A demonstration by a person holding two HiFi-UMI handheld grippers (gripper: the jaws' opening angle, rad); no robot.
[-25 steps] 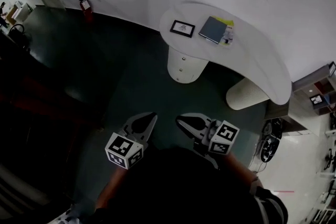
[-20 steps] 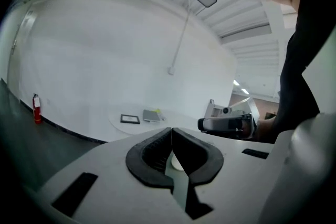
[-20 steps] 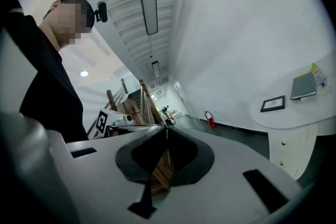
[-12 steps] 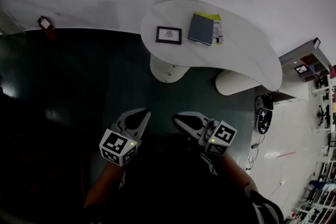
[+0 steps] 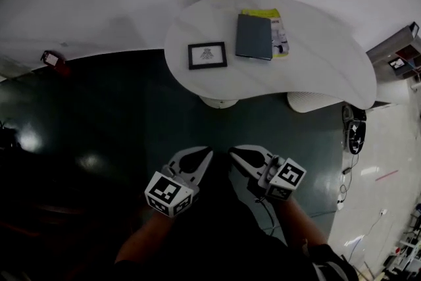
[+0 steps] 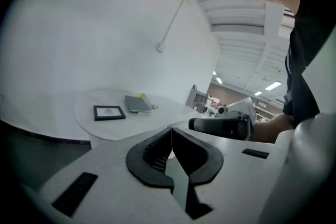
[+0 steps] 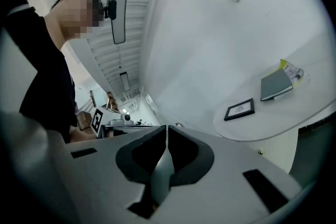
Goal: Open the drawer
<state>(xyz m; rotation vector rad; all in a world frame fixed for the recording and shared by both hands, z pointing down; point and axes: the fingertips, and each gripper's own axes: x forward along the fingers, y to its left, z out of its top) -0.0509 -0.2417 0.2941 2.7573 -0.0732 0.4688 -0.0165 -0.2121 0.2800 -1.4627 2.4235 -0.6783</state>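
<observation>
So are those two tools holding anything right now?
No, nothing. The left tool and the right tool are both shut with nothing between their jaws, away from the white table.

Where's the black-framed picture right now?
In the head view, the black-framed picture lies flat on the curved white table, just left of the dark grey book.

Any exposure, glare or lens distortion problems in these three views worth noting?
Head view: underexposed, dark floor swallowing detail, one glare patch at left; fisheye curves the white table. Left gripper view: black vignette, picture frame sharp. Right gripper view: horizon tilted, heavy vignette.
</observation>
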